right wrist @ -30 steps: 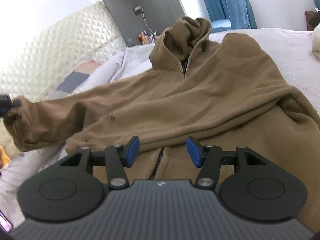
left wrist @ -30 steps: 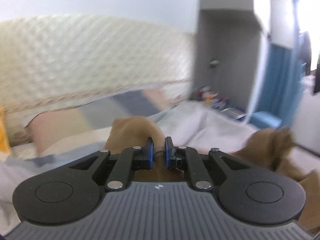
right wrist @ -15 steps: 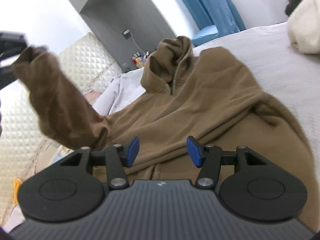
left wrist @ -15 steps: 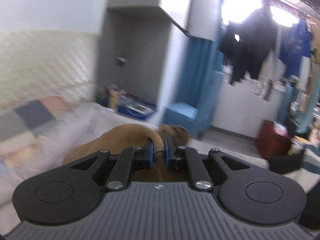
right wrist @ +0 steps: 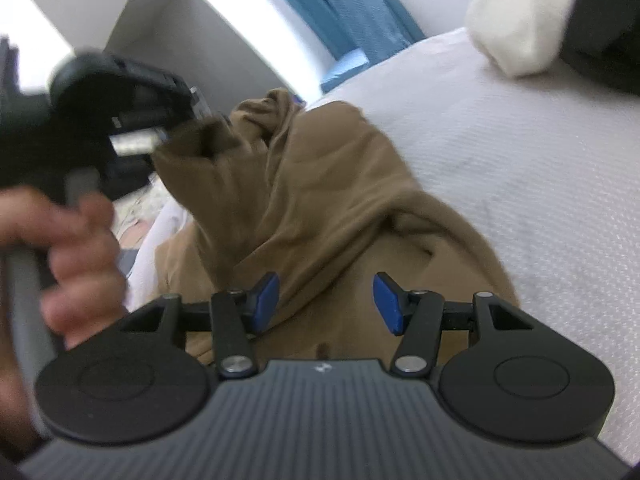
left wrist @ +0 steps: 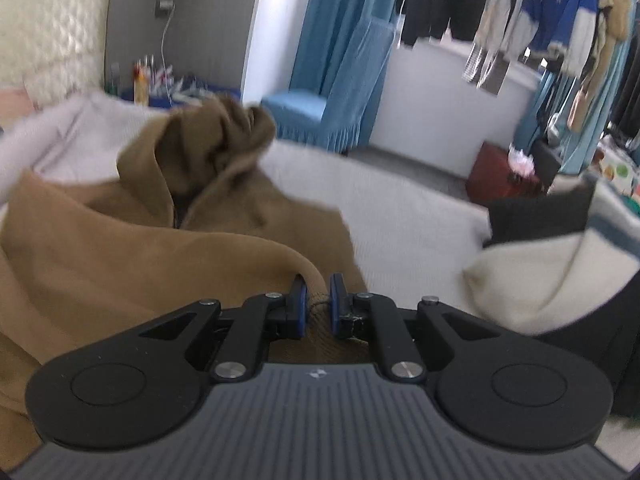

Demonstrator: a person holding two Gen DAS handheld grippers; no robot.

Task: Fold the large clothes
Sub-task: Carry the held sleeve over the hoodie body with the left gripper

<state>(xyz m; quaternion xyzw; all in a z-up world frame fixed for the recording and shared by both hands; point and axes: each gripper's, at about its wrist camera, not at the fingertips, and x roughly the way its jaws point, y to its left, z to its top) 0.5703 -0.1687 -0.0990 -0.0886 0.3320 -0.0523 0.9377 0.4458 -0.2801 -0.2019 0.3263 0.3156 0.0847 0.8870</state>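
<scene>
A brown zip hoodie (left wrist: 104, 240) lies on the white bed (left wrist: 400, 216), hood (left wrist: 212, 136) at the far end. My left gripper (left wrist: 317, 300) is shut on the hoodie's sleeve cuff (left wrist: 316, 284) and holds the sleeve raised over the hoodie's body. In the right wrist view the left gripper (right wrist: 160, 136) holds that sleeve (right wrist: 224, 200) up at the left. My right gripper (right wrist: 326, 300) is open and empty just above the hoodie's front (right wrist: 352, 248).
A cream and dark garment pile (left wrist: 560, 264) lies on the bed at the right, also in the right wrist view (right wrist: 528, 20). A quilted headboard (left wrist: 48, 32), blue curtains (left wrist: 344, 40), a cluttered bedside shelf (left wrist: 160, 80) and hanging clothes (left wrist: 500, 20) stand beyond.
My left gripper has carried the sleeve up and across from the headboard side to over the hoodie's body. My right gripper has stayed open and shifted closer above the hoodie's front.
</scene>
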